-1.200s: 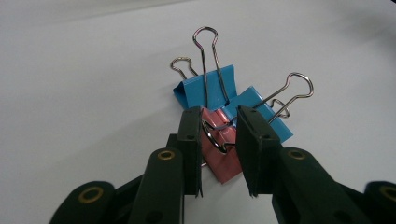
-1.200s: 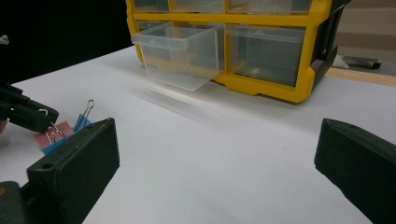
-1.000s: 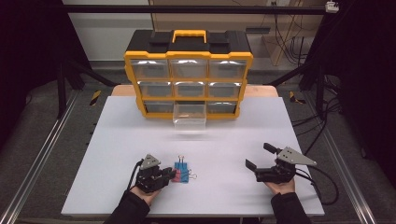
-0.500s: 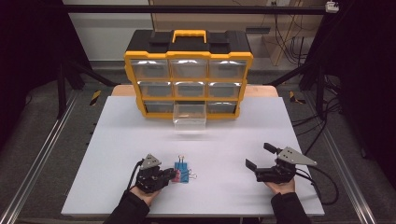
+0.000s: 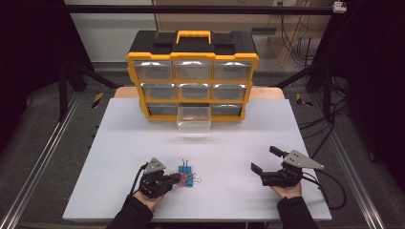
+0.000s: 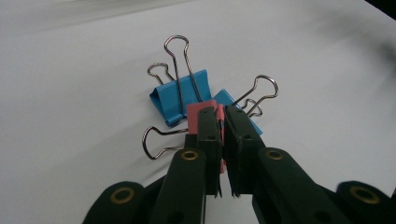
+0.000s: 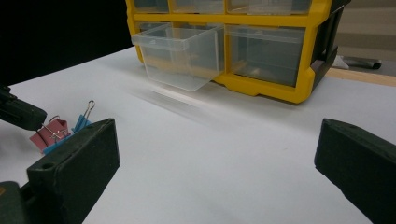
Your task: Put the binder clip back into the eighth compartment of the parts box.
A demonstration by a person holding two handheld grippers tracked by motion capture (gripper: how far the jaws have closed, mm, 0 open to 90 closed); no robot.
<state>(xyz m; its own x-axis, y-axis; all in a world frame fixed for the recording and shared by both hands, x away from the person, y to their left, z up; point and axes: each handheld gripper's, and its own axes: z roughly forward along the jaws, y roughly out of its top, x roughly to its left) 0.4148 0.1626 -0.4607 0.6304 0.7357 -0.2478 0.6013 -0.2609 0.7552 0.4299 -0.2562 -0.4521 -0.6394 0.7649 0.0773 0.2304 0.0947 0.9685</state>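
The pink binder clip (image 6: pixel 201 112) lies near the front edge of the white table (image 5: pixel 119 143), left of centre, pinched between the two black jaws of the left gripper (image 6: pixel 219 122), whose jaws have just been closing and now press on the clip's folded body from both sides; in the high view the left gripper (image 5: pixel 177 179) lies low over the table and points right; two blue binder clips (image 6: pixel 180 95) sit touching the pink one, just beyond and right of it, their wire handles splayed out; well apart, at the near right of the table, the right gripper (image 5: pixel 267 160) rests in the person's hand with its jaws spread wide and nothing between them; farther back, at the table's far edge, stands a yellow drawer organiser (image 5: pixel 192 62) with clear drawers; its bottom middle drawer (image 5: pixel 193 118) is pulled out toward the near side.
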